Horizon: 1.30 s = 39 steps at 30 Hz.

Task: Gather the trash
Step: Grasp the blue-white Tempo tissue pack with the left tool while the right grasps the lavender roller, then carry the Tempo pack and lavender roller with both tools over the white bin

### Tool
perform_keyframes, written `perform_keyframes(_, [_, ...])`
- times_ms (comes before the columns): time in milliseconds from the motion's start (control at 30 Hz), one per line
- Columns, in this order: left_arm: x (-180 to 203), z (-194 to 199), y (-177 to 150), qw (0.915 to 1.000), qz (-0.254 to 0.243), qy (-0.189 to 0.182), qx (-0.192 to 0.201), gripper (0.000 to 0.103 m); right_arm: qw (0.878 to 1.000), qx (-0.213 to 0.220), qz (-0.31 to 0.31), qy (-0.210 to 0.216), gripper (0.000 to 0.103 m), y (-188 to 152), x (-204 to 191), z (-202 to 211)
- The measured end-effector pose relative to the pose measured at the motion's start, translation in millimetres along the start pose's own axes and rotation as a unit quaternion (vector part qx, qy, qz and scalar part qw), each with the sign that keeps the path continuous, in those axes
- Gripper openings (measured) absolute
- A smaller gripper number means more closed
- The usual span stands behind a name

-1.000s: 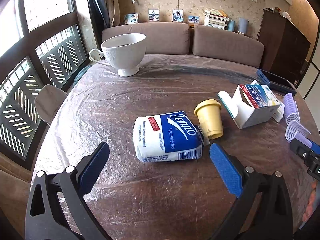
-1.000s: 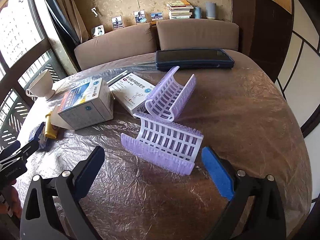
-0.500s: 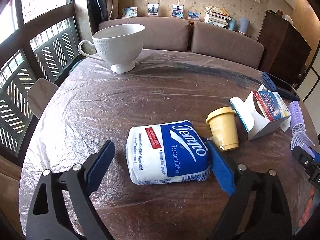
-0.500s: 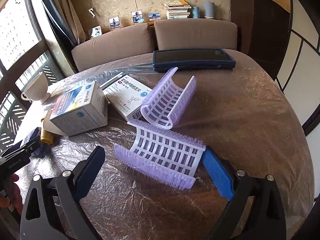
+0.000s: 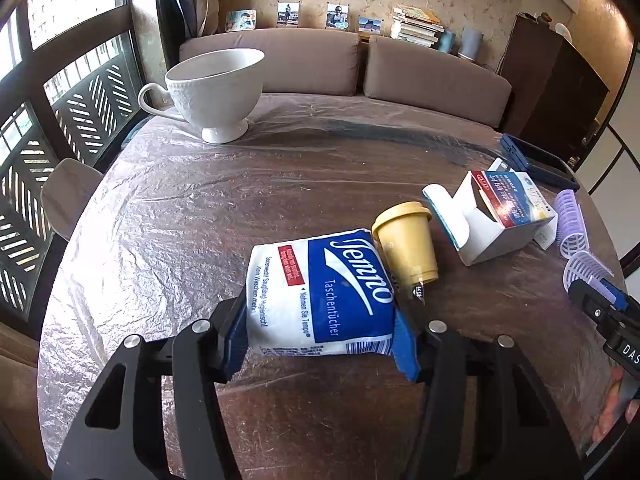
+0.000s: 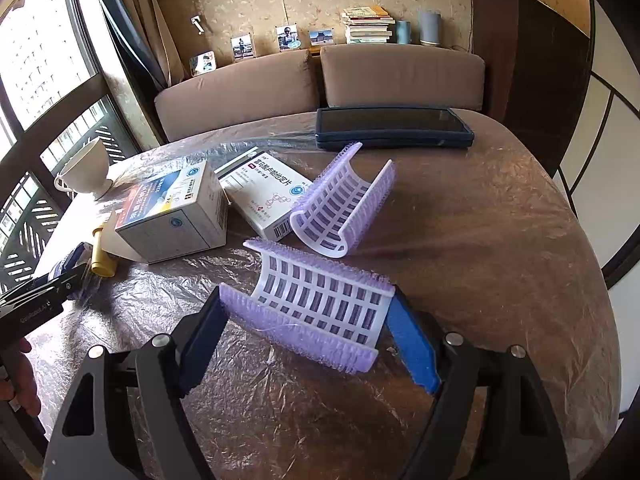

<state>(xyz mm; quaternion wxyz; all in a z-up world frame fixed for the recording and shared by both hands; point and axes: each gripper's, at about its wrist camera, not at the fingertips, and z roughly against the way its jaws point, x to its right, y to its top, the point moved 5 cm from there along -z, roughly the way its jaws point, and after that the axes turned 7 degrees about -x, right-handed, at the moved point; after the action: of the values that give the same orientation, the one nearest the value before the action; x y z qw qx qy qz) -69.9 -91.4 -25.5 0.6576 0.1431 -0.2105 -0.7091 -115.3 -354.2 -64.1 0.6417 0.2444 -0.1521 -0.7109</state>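
A blue and white Tempo tissue pack (image 5: 320,292) lies on the foil-covered table (image 5: 200,208). My left gripper (image 5: 320,344) has closed on the pack's near end, a blue pad pressing each side. A yellow cup (image 5: 406,248) lies tipped beside the pack. My right gripper (image 6: 308,340) has closed around a purple half-shell hair roller (image 6: 320,300), with its pads at the roller's two ends. A second purple roller half (image 6: 340,204) lies just beyond it.
An opened carton (image 5: 500,212) and a flat white medicine box (image 6: 264,196) lie mid-table. A white footed teacup (image 5: 218,88) stands at the far left. A dark blue tablet case (image 6: 394,128) lies at the far edge. A sofa runs behind the table.
Both grippers moved forward and narrowed: the left jaws closed from wide open onto the tissue pack, and the right jaws closed onto the near purple roller half.
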Motion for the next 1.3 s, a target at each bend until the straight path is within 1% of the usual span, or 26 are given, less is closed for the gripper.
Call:
perform_keyframes(267, [5.4, 12.1, -6.5, 1.0000, 0.000, 0.000, 0.005, 0.058, 1.000, 0.002, 0.001, 0.015, 0.077, -5.4, -1.6, 13.6])
perform_keyframes(567, [8.5, 23.1, -16.7, 0.9999, 0.000, -0.011, 0.010, 0.058, 0.999, -0.007, 0.003, 0.031, 0.077, -13.4, -7.7, 21.4])
perform_keyframes(1000, [32.7, 37.2, -31.0, 0.9987, -0.026, -0.043, 0.010, 0.058, 0.998, -0.018, 0.021, 0.050, 0.077, -25.2, -22.5, 35.4])
perform_keyframes(1300, [44.6, 42.3, -43.9, 0.9974, -0.045, -0.055, 0.006, 0.058, 0.998, -0.023, 0.027, 0.056, 0.077, -34.5, -33.1, 43.2])
